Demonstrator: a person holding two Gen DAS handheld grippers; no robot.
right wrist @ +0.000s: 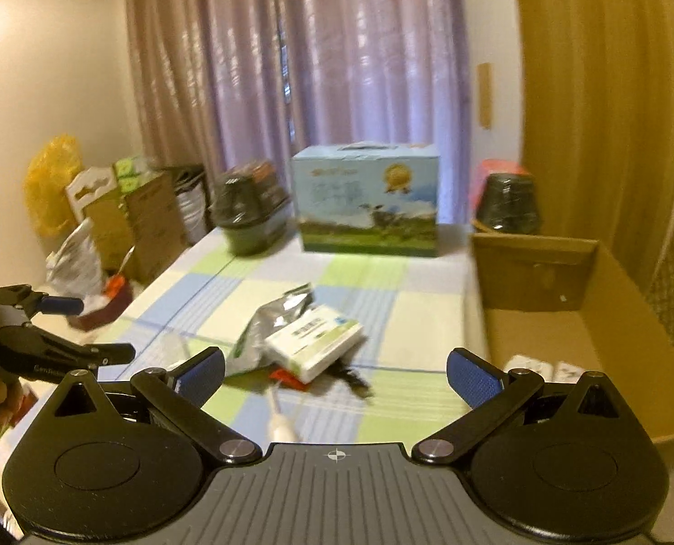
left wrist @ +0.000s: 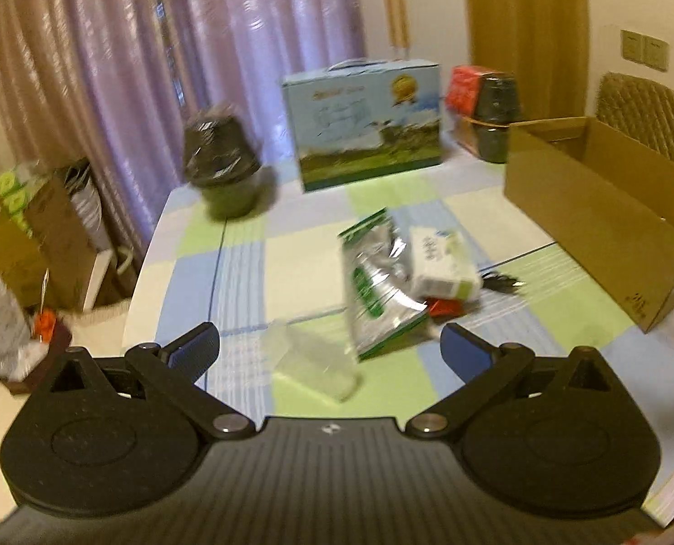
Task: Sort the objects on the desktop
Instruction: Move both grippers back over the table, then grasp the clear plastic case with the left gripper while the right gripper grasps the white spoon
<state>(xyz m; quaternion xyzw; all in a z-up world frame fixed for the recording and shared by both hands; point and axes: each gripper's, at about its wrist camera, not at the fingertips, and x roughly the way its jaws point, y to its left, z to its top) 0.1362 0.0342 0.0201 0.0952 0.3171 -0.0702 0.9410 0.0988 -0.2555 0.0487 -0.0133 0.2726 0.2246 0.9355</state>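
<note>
Mid-table sits the little heap: a crinkly silver-and-green foil pouch (left wrist: 378, 281) with a white paper box (left wrist: 441, 268) leaning on it, a red scrap (left wrist: 446, 306) and something dark and stringy (left wrist: 503, 281) poking out beneath — too blurred to name. Just nearer lies a clear plastic case (left wrist: 312, 361), almost glassy against the checked cloth of the table (left wrist: 246, 272). The left gripper (left wrist: 330, 347) hovers over that case, blue ribbed pads spread wide, holding nothing. The right gripper (right wrist: 334, 374) hangs with its jaws apart too, empty, a white cable end (right wrist: 280, 422) below it. To the right, an open cardboard box (left wrist: 600, 227) hugs the table edge; bare cloth lies between heap and box.
</note>
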